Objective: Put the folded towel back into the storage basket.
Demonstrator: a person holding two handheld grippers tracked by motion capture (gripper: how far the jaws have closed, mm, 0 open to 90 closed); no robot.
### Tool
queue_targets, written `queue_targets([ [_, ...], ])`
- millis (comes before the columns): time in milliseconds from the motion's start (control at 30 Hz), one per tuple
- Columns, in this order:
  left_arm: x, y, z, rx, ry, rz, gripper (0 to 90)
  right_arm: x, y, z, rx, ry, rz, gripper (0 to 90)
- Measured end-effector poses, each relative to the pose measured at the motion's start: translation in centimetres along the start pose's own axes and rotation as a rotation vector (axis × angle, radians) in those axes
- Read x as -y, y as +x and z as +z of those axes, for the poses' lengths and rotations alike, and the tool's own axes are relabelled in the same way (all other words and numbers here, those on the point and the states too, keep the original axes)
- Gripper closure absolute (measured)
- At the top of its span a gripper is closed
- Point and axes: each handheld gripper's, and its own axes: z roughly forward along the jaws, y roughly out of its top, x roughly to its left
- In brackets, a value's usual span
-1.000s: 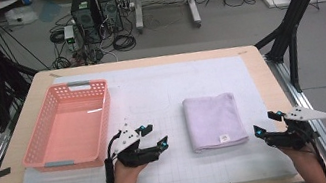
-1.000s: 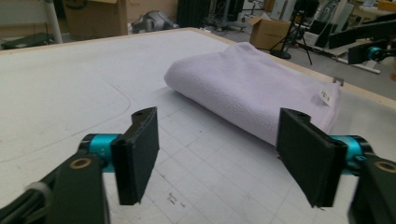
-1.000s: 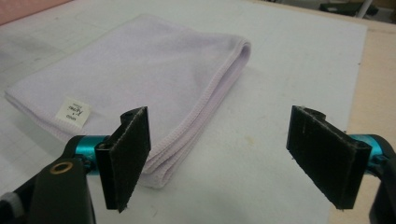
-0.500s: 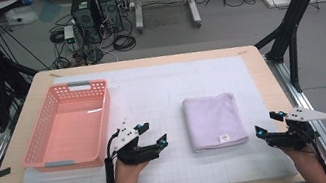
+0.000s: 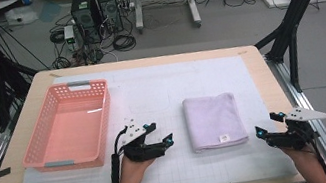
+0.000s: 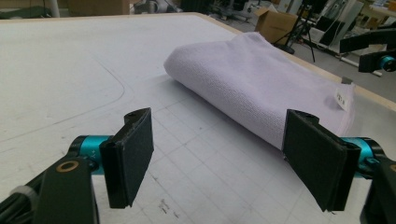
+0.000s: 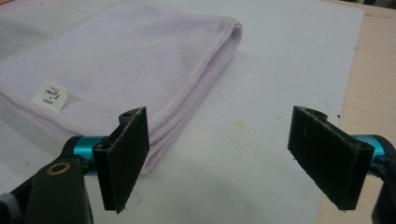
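A folded lilac towel (image 5: 214, 120) lies flat on the white grid mat, its small white label (image 5: 223, 137) near the front edge. My left gripper (image 5: 168, 140) rests on the mat just left of the towel, open and pointing at it. In the left gripper view the towel (image 6: 261, 88) lies ahead and to the right of the open left gripper (image 6: 224, 158). My right gripper (image 5: 267, 124) sits off the towel's front right corner, open. In the right gripper view the towel's stitched corner (image 7: 116, 65) lies beside the left jaw of the right gripper (image 7: 226, 156); nothing is between the jaws.
A pink plastic basket (image 5: 40, 153), empty, stands on the mat's left side. The white mat (image 5: 159, 82) covers most of the wooden table (image 5: 262, 74). Black frame legs, cables and computer cases stand on the floor beyond the table.
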Motion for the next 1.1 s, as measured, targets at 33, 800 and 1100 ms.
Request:
queue_targets([
  [33, 0.0, 0.0, 0.2, 0.002, 0.005, -0.005, 26.2, 0.0, 0.0, 0.0, 0.000, -0.001, 0.001, 19.7],
  [800, -3.1, -1.8, 10.1, -0.006, 0.220, -0.044, 27.1, 0.1, -0.4, 0.3, -0.007, 0.010, 0.008, 19.7],
  [1100, -2.5, -1.7, 11.1, -0.012, 0.302, -0.111, 27.6, 0.1, -0.4, 0.4, -0.012, 0.010, 0.004, 19.7],
])
